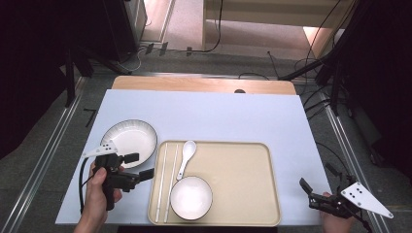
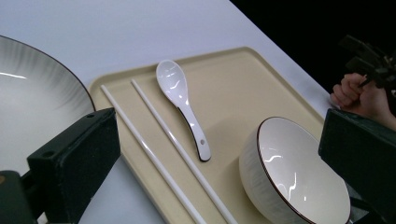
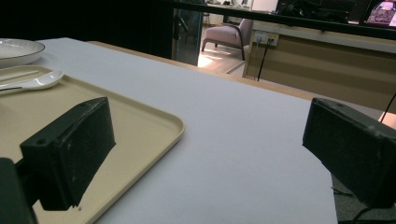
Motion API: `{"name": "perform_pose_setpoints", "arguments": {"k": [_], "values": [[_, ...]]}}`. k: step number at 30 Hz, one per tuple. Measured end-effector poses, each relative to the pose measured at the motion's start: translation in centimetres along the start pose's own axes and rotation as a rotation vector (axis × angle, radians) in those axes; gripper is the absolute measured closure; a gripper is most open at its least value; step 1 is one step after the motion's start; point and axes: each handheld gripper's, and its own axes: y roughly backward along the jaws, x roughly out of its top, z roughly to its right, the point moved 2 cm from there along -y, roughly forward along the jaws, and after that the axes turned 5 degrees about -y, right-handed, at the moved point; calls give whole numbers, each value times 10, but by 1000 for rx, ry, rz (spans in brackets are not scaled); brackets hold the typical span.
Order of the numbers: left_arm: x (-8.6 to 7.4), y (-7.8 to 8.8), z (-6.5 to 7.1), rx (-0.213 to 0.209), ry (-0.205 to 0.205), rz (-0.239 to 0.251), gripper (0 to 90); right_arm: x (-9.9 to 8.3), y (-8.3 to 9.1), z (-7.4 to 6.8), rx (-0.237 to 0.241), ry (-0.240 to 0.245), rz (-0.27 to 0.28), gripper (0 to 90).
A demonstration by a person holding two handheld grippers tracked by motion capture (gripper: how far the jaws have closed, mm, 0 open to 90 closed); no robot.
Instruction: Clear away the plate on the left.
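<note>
Your left gripper [image 1: 138, 166] hovers with its jaws spread and nothing between them, over the table's near-left edge, just beside the beige rectangular plastic tray [image 1: 243, 165] and the round white dark-rimmed plate [image 1: 131, 137] lying outside the tray's left rim. On the tray, two long white chopsticks [image 2: 154, 149] lie side by side nearest that gripper, then the glossy white ceramic soup spoon [image 2: 184, 106], with the white dark-rimmed bowl [image 2: 294, 172] beside its handle. Your right gripper [image 1: 308, 193], jaws likewise spread and empty, rests well apart at the near-right corner of the white table mat [image 1: 233, 116].
</note>
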Motion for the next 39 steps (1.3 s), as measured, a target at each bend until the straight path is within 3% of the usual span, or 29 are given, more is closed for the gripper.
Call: {"name": "perform_pose_setpoints", "arguments": {"k": [5,10,14,18,23,31,35,39], "values": [[1,10,-10,105,18,35,0,0,0,0,2,1,-1,24],[3,17,-17,155,32,39,0,0,0,0,3,-3,-1,24],[5,20,-20,220,21,38,0,0,-1,0,4,2,-2,25],[7,24,-25,254,20,53,0,0,-1,-1,8,-2,-4,25],[7,26,-35,329,46,37,0,0,-1,-1,8,-2,-5,24],[10,30,-52,401,65,12,0,0,-2,-2,10,0,-5,24],[11,42,-62,358,89,25,0,0,-1,-2,7,-5,-3,24],[9,49,-74,388,119,17,0,0,-1,-1,4,1,0,25]]}}
